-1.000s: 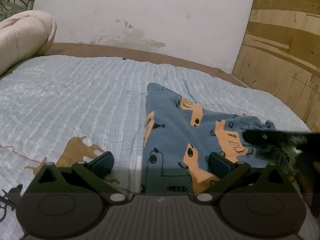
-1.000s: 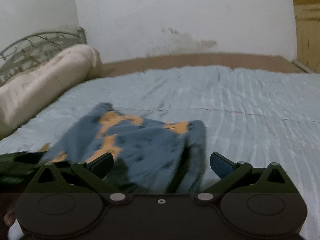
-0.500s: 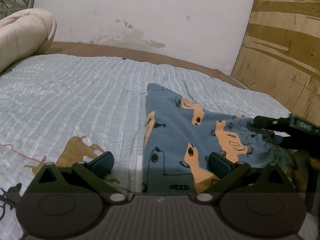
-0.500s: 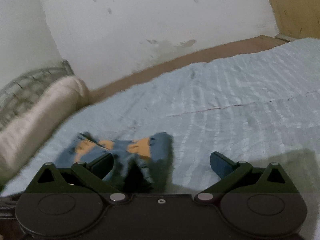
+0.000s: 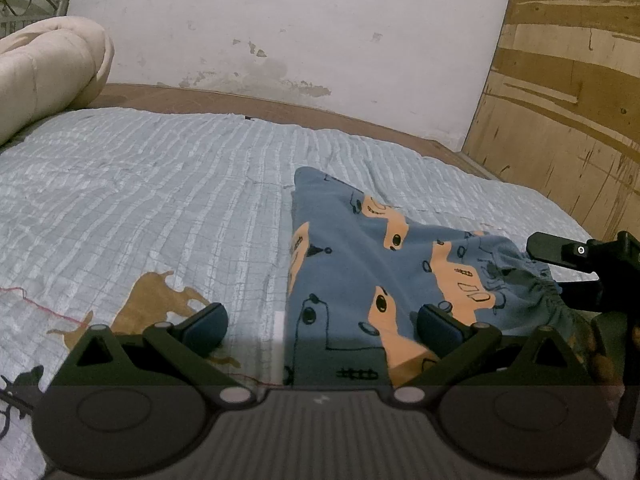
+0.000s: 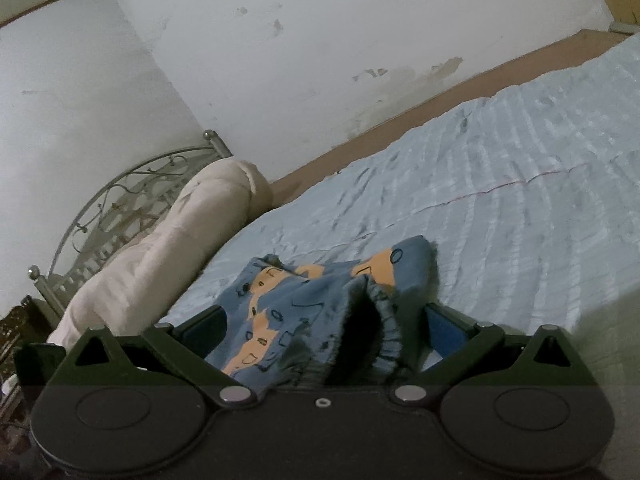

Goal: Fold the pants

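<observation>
1. Pants (image 5: pixel 360 280): one pair, blue with orange patches and black line drawings. They lie on the right half of the bed, one narrow end pointing toward the far wall and the gathered elastic waistband (image 5: pixel 552 300) at the near right. In the right wrist view the waistband (image 6: pixel 380 340) is bunched and raised, with a dark opening showing.
2. Left gripper (image 5: pixel 320 326): one, fingers spread wide and holding nothing. The near left edge of the pants lies between the fingers; whether either finger touches the cloth cannot be told.
3. Right gripper (image 6: pixel 324 330): one, fingers apart, with the bunched waistband sitting between them. Not clamped. In the left wrist view it shows as a black arm (image 5: pixel 580 256) at the far right, just beside the waistband.
4. Bed cover (image 5: pixel 140 208): one, pale blue with a crinkled grid, carrying one brown print at the near left and a thin red thread.
5. Rolled cream quilt (image 6: pixel 160 260): one, along the left end of the bed.
6. Metal bed frame (image 6: pixel 112 208): one scrolled end rail, behind the quilt.
7. Wall (image 5: pixel 280 32): white, with peeling patches near its base.
8. Wooden panel (image 5: pixel 560 100): one, far right.
</observation>
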`<action>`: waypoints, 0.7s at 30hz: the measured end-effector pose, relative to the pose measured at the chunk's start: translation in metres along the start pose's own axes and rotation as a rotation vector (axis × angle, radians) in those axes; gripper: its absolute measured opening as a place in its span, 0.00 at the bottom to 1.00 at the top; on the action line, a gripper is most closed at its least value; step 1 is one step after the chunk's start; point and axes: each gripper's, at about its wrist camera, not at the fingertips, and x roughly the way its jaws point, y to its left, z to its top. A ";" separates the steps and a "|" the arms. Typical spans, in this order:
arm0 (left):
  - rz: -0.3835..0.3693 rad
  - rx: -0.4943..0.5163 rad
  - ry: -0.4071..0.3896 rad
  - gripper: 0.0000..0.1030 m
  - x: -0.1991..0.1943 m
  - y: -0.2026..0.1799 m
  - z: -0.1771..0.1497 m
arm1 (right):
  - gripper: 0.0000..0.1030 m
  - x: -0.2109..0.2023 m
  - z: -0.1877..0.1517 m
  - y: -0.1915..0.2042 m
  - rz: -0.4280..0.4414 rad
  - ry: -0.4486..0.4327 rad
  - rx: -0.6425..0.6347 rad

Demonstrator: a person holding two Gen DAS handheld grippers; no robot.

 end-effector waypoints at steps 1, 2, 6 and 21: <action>-0.002 -0.003 0.000 0.99 0.000 0.000 0.000 | 0.99 -0.001 0.000 -0.001 0.005 -0.002 0.007; -0.006 -0.008 -0.002 0.99 -0.001 0.001 0.001 | 0.99 -0.001 0.000 -0.001 0.008 -0.005 0.012; -0.046 -0.052 -0.006 0.99 -0.007 0.007 0.008 | 0.93 -0.003 0.000 -0.002 -0.001 -0.020 0.029; -0.103 -0.055 0.098 0.78 -0.006 0.007 0.036 | 0.49 -0.022 -0.010 -0.009 -0.057 -0.050 0.148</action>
